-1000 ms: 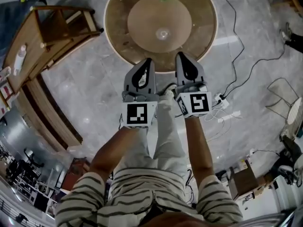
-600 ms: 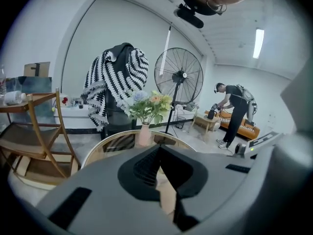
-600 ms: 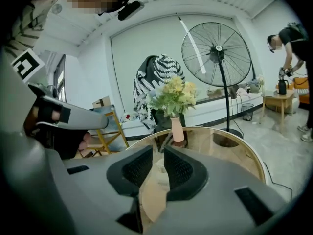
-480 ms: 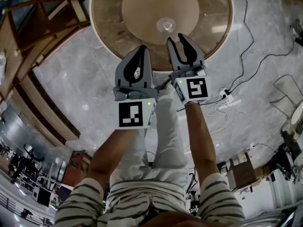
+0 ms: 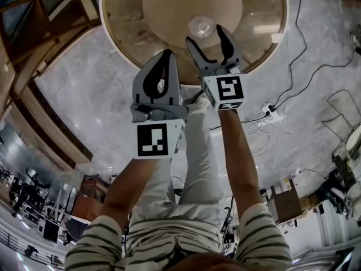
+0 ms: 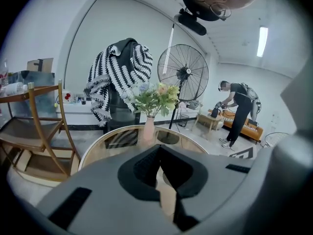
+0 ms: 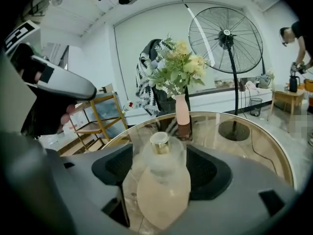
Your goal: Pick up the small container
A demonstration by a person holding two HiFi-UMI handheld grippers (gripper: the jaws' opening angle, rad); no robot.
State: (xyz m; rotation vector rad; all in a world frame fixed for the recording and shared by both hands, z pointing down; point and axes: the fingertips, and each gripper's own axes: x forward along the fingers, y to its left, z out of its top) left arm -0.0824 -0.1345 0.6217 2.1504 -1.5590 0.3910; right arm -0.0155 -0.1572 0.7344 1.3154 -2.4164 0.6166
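Observation:
The small container (image 5: pixel 201 24) is a clear glass bottle with a gold cap, standing on the round glass table (image 5: pixel 127 35). My right gripper (image 5: pixel 207 37) reaches over the table's near edge with its jaws opening, the tips just short of the bottle. In the right gripper view the container (image 7: pixel 162 180) stands framed between the two jaws of the right gripper (image 7: pixel 164 195), and no pad presses on it. My left gripper (image 5: pixel 164 58) hangs beside it to the left, shut and empty. In the left gripper view the left gripper (image 6: pixel 161 195) has its tips meeting.
A pink vase of flowers (image 7: pixel 182 109) stands farther back on the table. A wooden shelf unit (image 5: pixel 34 33) is at the left. Cables and a power strip (image 5: pixel 269 113) lie on the floor to the right. A standing fan (image 7: pixel 225 38) and a person (image 6: pixel 238 112) are beyond the table.
The right gripper moved forward over the table edge toward the container, and its jaws went from shut to spread. The left gripper stayed shut and rose slightly in view.

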